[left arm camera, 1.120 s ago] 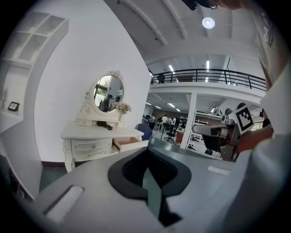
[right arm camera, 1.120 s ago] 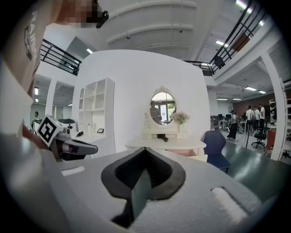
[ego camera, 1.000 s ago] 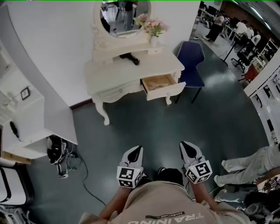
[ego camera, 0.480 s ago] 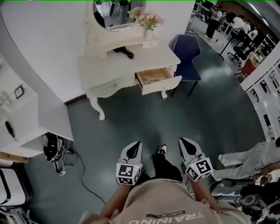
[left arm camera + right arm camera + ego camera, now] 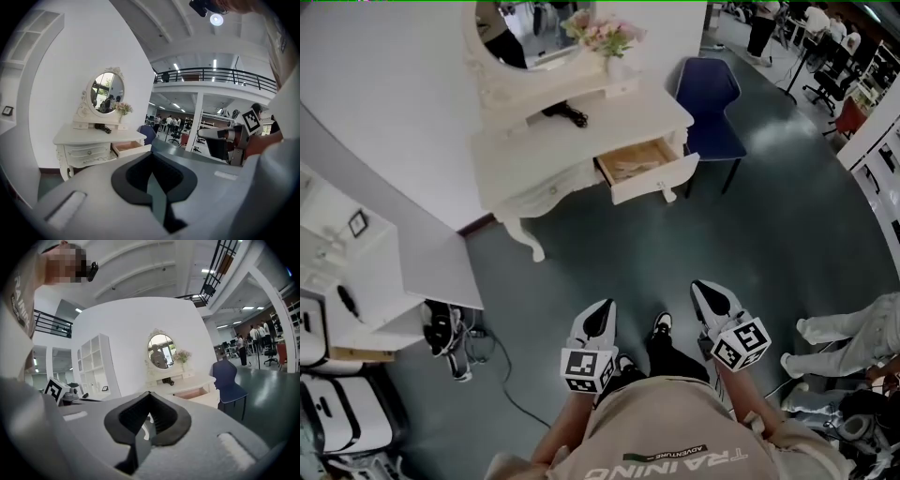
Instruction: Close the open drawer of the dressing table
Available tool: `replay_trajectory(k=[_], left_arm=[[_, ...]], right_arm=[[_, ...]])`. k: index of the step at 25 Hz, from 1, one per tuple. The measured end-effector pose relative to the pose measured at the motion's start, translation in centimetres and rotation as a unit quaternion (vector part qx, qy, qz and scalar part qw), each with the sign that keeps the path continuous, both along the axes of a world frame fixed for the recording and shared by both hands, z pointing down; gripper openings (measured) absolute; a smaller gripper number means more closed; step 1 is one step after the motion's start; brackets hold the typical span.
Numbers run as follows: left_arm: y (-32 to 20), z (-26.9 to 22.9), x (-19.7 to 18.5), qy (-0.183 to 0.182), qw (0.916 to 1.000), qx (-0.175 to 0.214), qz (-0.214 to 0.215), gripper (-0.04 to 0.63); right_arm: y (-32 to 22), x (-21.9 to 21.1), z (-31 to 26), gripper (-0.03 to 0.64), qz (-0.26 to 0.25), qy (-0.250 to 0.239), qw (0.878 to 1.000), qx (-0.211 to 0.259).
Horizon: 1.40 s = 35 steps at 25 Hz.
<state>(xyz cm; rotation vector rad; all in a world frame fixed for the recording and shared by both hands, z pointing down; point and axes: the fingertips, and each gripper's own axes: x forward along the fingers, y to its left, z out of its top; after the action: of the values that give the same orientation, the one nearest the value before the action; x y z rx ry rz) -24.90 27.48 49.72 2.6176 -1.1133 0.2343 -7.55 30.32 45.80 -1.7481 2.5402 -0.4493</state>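
**Item 1, dressing table** (image 5: 581,131): white, against the curved wall, with an oval mirror (image 5: 525,28), a vase of flowers (image 5: 602,36) and a small dark object (image 5: 562,114) on top. A blue chair (image 5: 710,94) stands just beside its right end.

**Item 2, drawer** (image 5: 642,169): the right-hand one, pulled well out with its wooden bottom showing. It appears the same way in the left gripper view (image 5: 129,148) and the right gripper view (image 5: 192,393).

**Item 3, left gripper** (image 5: 603,307): I hold it low by my waist with the jaws together and nothing between them, well apart from the table.

**Item 4, right gripper** (image 5: 703,287): the same, jaws closed and empty.

**Step in hand, as I judge it:** I am on the approach, and no contact has been made. To do it well I would walk up square to the drawer front, set one closed gripper flat against the middle of the front panel, and push straight along the runners. An off-centre push could skew and jam the drawer. A slow finish would spare the vase a jolt.

**Change from a second ago:** the table sits slightly larger and further left in the head view. One shoe (image 5: 662,324) now shows between the grippers, so I take it I am mid-stride. The drawer is as far out as before, and both grippers remain closed and low.
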Motion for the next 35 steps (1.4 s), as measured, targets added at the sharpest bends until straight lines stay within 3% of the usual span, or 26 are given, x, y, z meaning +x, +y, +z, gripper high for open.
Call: replay_trajectory(k=[8, 12, 15, 19, 24, 35], left_arm=[[-5.6, -3.7, 7.0, -0.012, 0.9993, 0.022, 0.029, 0.018], [-7.7, -4.2, 10.2, -0.042, 0.9974, 0.044, 0.039, 0.018], [-9.5, -4.1, 12.1, -0.031, 0.9983, 0.033, 0.038, 0.018], [-11.0, -3.6, 13.1, -0.024, 0.9994, 0.015, 0.017, 0.018], [-12.2, -3.7, 13.7, -0.041, 0.9989, 0.017, -0.017, 0.018], [-12.1, -2.4, 14.6, -0.073, 0.9973, -0.005, 0.003, 0.018]], right_arm=[[-4.5, 5.9, 0.6, 0.002, 0.013, 0.048, 0.999, 0.010], [-6.7, 7.7, 1.6, 0.002, -0.013, 0.048, 0.999, 0.013], [-8.8, 9.2, 1.4, 0.002, -0.023, 0.064, 0.997, 0.034], [-9.9, 10.3, 1.2, 0.002, -0.044, 0.036, 0.998, 0.038], [-10.3, 12.1, 1.9, 0.002, -0.046, 0.003, 0.999, 0.025], [-12.2, 12.0, 2.7, 0.002, -0.053, -0.037, 0.998, 0.022]])
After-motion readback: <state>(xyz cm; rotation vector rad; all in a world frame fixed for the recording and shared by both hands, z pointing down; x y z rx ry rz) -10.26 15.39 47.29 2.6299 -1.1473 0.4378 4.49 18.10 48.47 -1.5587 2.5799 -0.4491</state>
